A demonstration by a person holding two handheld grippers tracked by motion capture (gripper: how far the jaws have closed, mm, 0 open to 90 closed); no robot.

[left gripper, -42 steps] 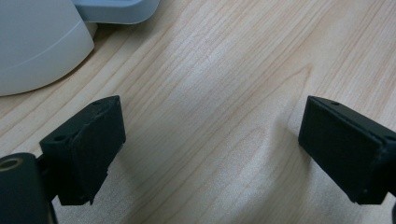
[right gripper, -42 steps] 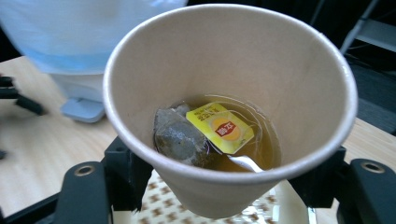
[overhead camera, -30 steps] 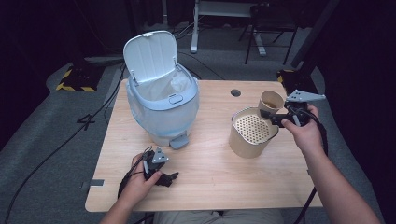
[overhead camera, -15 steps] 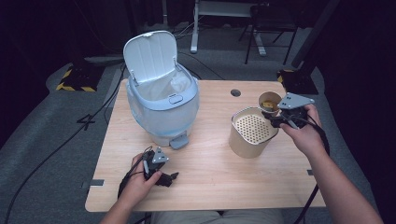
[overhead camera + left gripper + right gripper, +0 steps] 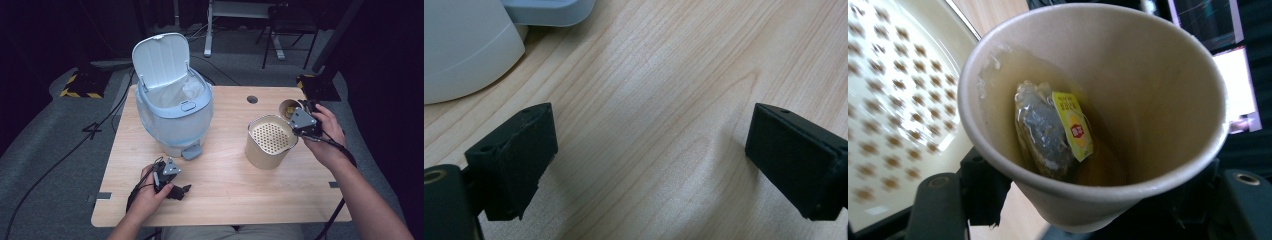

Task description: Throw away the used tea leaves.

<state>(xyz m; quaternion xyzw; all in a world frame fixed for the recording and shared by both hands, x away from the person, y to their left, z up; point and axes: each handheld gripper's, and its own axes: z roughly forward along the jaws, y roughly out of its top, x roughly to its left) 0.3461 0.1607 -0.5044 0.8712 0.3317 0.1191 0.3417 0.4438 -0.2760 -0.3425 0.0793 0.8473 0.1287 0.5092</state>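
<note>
From the high view, the right gripper (image 5: pixel 300 116) is up in the air at the far right of the light wooden table (image 5: pixel 230 180). Its jaws are squeezed around a small brown paper cup (image 5: pixel 289 107), which is tipped toward the tan round tub with a lid full of little holes (image 5: pixel 270 141). The cup sits just past the tub's far edge. The left gripper (image 5: pixel 167 176) rests low on the table near the front edge, close to the foot pedal of the pale blue bin with its lid flipped up (image 5: pixel 172 107). A white bag lines the bin.

In the left gripper view, the two black jaws are wide apart with nothing between them, only bare wood. The bin's pale rounded base (image 5: pixel 466 47) fills the top left corner.

In the right gripper view, the paper cup (image 5: pixel 1098 115) is very close, pinched between the jaws down low. Inside it there is a wet tea bag with a yellow tag (image 5: pixel 1050 132) and some brownish tea under it. The holey lid (image 5: pixel 893 115) is on the left.

The step looks like pouring the tea out through the holes. To do it well, bring the cup's lip right over the middle of the holes first. Then tip slowly, so the tea does not splash on the table. Squeeze softly, because a paper cup can crush.
</note>
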